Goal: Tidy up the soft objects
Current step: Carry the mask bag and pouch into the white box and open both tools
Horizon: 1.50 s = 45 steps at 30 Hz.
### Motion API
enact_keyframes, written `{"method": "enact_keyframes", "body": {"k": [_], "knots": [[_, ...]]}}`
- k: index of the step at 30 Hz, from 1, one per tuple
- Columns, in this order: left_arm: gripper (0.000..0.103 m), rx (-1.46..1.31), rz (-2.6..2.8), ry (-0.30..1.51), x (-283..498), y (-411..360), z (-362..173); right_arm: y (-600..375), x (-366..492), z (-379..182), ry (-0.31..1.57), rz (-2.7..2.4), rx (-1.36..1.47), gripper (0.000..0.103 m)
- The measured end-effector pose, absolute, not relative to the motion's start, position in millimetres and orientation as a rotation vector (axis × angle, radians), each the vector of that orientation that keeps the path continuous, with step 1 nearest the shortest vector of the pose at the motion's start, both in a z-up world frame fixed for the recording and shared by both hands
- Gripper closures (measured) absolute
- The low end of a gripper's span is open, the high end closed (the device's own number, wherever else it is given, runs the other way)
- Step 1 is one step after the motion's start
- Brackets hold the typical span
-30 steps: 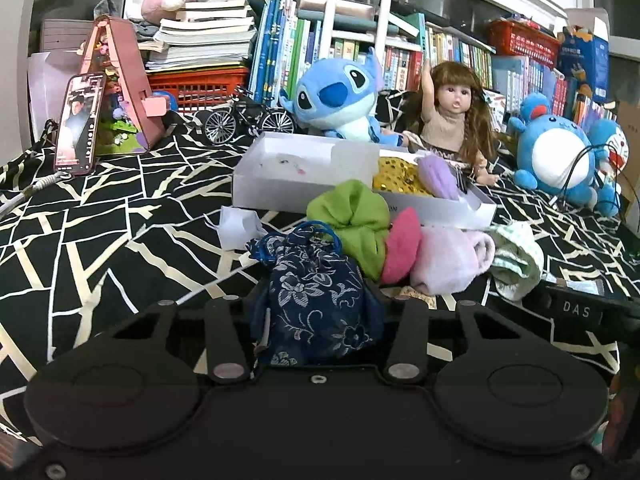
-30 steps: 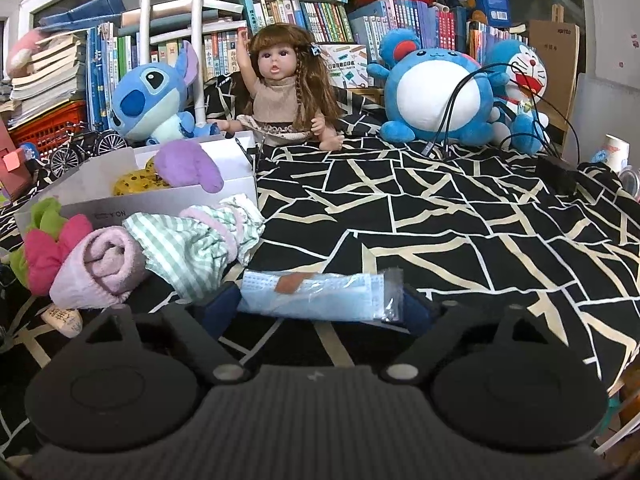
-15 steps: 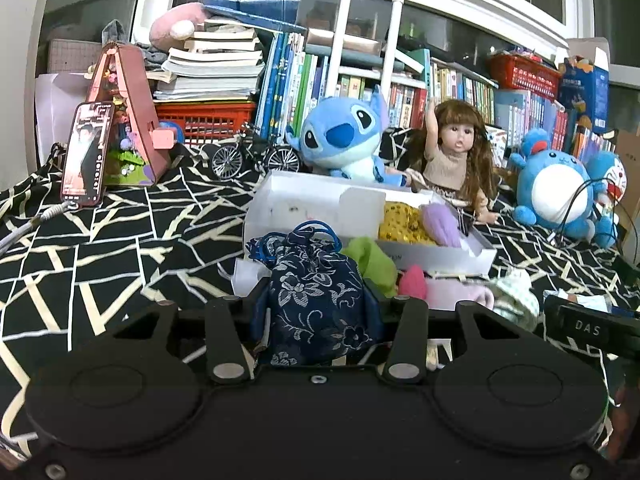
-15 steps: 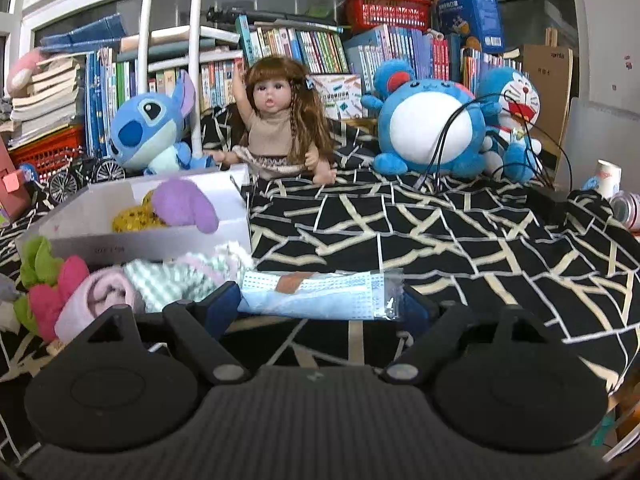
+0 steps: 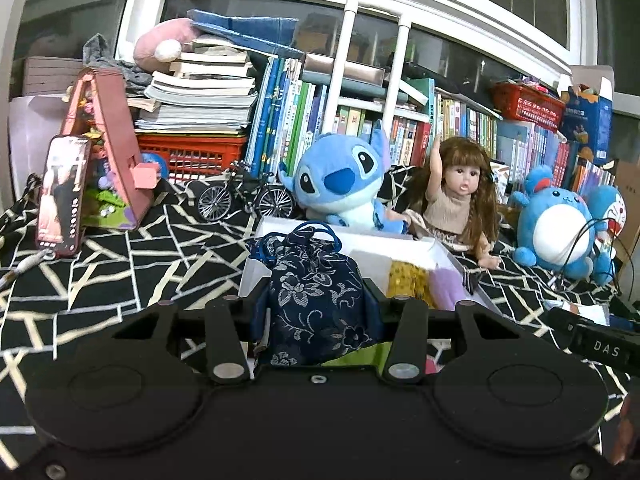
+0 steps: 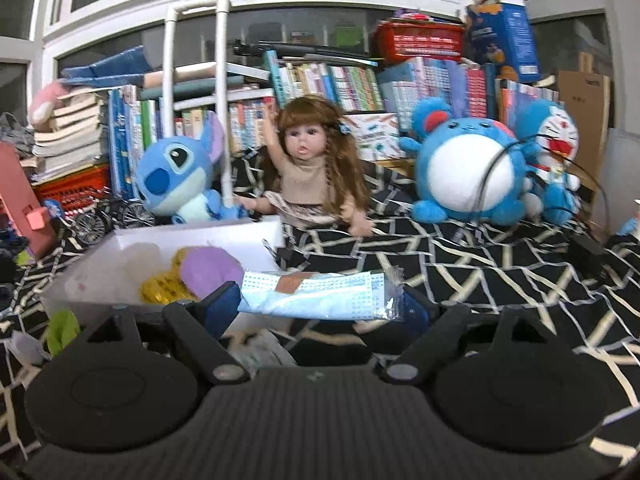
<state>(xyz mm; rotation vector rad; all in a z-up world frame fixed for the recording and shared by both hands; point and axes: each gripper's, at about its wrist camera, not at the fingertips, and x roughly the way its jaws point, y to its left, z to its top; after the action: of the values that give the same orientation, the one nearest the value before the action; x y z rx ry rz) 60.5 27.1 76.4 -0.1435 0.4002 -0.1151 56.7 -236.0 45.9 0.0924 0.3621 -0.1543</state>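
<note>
My left claw (image 5: 316, 300) grips the floral pouch (image 5: 316, 292); my right claw (image 6: 320, 300) pinches the mask packet (image 6: 316, 292). Lower both gently into the white box (image 6: 200, 240) (centre frame).

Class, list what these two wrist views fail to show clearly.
- Left wrist: white box floor, hidden by the floral pouch.
- Right wrist: cloth pile cut off by the right gripper body.
- Right wrist: masks in the mask packet cannot be counted.

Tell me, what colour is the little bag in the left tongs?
Dark navy with pale flowers, the little bag shows best in the left wrist view.
</note>
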Motion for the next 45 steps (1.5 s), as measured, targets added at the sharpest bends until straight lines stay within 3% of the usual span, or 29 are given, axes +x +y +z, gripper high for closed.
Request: {"method": "enact_keyframes", "body": {"k": [14, 22, 45], "knots": [[0.059, -0.198, -0.188, 0.539, 182.0, 38.0, 96.1, -236.7, 160.6, 85.8, 0.475, 0.047, 0.178, 0.019], [0.059, -0.177, -0.215, 0.602, 247.7, 19.4, 86.0, -234.9, 234.8, 75.6, 0.632, 0.1, 0.261, 0.019], [0.058, -0.172, -0.178, 0.712, 283.5, 11.8, 45.0, -203.0, 300.1, 46.6, 0.783, 0.101, 0.245, 0.018]]}}
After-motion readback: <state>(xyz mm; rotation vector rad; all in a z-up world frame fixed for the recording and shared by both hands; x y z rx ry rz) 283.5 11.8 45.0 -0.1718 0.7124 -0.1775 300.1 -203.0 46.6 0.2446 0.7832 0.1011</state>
